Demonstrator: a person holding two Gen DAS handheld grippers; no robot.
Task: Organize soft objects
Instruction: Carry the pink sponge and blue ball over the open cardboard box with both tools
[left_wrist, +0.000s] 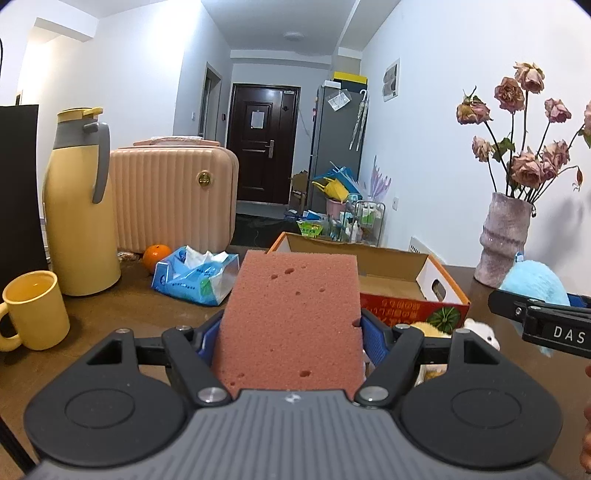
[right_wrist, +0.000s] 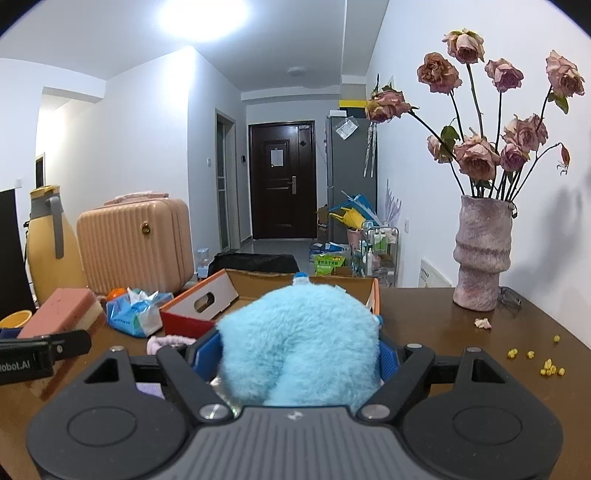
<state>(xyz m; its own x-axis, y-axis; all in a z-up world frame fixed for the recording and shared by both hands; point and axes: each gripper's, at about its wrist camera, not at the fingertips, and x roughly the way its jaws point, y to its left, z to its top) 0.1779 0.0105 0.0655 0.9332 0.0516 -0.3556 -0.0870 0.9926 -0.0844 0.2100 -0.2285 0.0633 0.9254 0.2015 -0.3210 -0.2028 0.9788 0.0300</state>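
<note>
Left gripper (left_wrist: 290, 334) clamps a pink sponge (left_wrist: 291, 317); right gripper (right_wrist: 295, 356) clamps a blue plush toy (right_wrist: 299, 343), cardboard box (right_wrist: 207, 299) just ahead

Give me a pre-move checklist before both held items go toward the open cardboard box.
1. Left gripper clamped on the pink rectangular foam sponge: ok, blue pads press both its sides.
2. Right gripper clamped on the fluffy light-blue plush toy: ok.
3. Open orange-and-red cardboard box reachable ahead of both: ok.
4. Free space inside the box: cannot tell; the visible part looks bare, but both held items hide much of it.
5. Small white and yellow plush toys beside the box, out of the sponge's path: cannot tell.
6. Pink ribbed vase of dried roses standing apart from the box: ok.
</note>
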